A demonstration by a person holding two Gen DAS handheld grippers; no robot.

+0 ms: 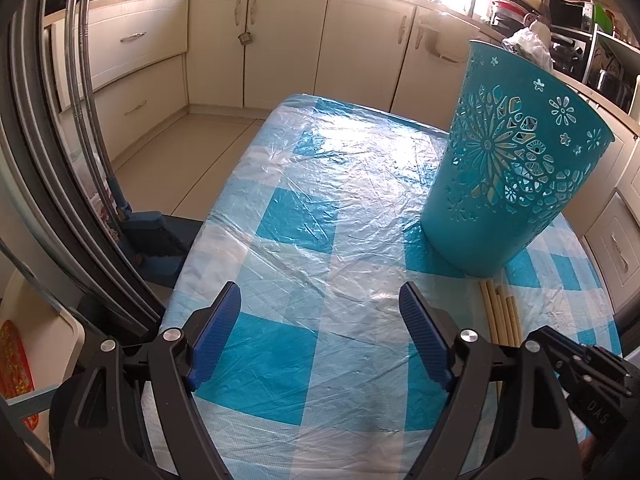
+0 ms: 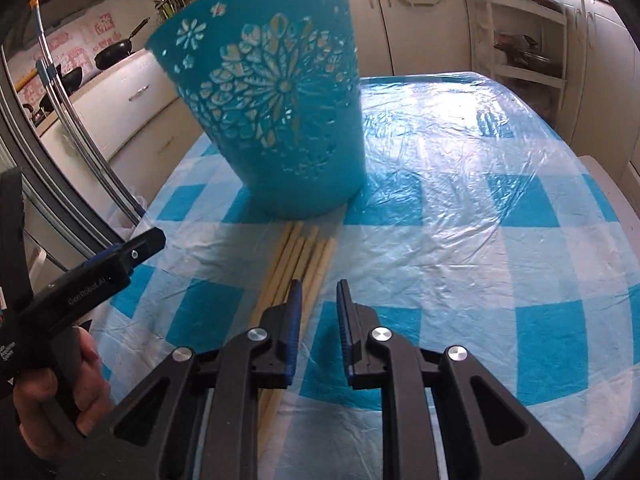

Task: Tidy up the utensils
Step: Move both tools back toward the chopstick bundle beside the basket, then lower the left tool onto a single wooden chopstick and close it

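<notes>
Left tongs (image 1: 320,304) gape wide over bare counter (image 1: 304,200); right tongs (image 2: 318,294) stand slightly apart, empty, just right of the chopsticks (image 2: 298,264). Those lie bundled on the counter, far ends touching the basket (image 2: 276,112). Shift your right tongs left, straddle one stick, grip mid-length, and keep the rest undisturbed.

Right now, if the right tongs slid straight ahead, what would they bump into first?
Probably the basket. The right tongs point at its base, with chopsticks lying just left of their line. Depth is unclear.
</notes>
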